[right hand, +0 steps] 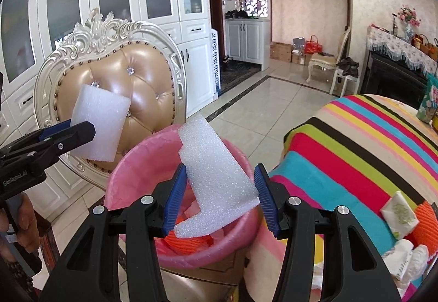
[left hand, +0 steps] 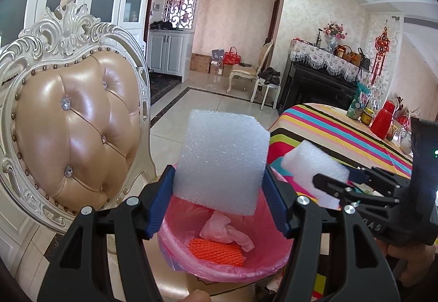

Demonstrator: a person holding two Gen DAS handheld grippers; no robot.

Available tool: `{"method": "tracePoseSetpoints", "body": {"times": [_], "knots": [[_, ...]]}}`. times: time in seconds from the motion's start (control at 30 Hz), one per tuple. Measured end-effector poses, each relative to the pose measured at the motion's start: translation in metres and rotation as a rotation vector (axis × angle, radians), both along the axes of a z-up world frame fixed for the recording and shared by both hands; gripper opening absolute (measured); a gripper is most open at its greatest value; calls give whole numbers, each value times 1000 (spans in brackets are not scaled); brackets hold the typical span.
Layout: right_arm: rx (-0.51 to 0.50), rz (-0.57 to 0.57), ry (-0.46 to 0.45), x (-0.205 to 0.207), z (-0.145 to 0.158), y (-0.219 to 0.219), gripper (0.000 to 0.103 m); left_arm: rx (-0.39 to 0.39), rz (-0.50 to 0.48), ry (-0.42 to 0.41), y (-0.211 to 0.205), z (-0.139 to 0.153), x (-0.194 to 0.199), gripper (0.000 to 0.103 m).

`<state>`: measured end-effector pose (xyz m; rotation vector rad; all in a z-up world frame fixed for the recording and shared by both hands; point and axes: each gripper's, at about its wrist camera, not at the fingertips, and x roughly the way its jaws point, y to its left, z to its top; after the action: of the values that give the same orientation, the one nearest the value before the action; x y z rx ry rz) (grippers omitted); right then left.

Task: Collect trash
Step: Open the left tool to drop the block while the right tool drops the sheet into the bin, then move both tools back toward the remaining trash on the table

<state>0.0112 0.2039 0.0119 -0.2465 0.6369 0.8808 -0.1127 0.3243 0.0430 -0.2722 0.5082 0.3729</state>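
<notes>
**Two foam pieces held over the pink bin**

The left claw (left hand: 219, 192) pinches a square white foam block (left hand: 221, 162) between its blue pads, directly above the pink-lined trash bin (left hand: 227, 272). Inside the bin lie an orange foam net (left hand: 216, 251) and a crumpled pink plastic bag (left hand: 224, 230). The right claw (right hand: 219, 198) grips a notched white foam piece (right hand: 213, 178), which hangs tilted over the bin's near right rim. Right of the bin stands the worktop with its striped cloth (right hand: 356, 143); a padded chair (left hand: 79, 132) stands behind on the left.
</notes>
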Motion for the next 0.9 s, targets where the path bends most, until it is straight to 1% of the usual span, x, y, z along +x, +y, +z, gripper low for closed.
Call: {"method": "tracePoseSetpoints", "body": {"times": [0.23,0.3,0.33,0.37,0.4,0.5,0.73,0.9], "knots": [[-18,20,11,1,-10,14,52,-12,-4,4,2,-4,6,63],[-25,24,14,2,-13,16,54,-20,-5,5,3,-6,8,67],[-27,25,14,3,-14,17,58,-23,-6,8,3,-7,9,71],[-29,25,16,4,-15,19,64,-24,-6,10,4,-8,11,76],[-31,25,14,4,-16,19,68,-28,-3,12,5,-9,12,78],[-33,15,9,7,-17,16,69,-30,-3,15,6,-11,14,78],[-22,-42,-1,16,-15,-14,69,-23,-12,13,-4,-11,16,78],[-12,-96,-1,21,-14,-45,69,10,-28,9,-21,-9,21,78]]}}
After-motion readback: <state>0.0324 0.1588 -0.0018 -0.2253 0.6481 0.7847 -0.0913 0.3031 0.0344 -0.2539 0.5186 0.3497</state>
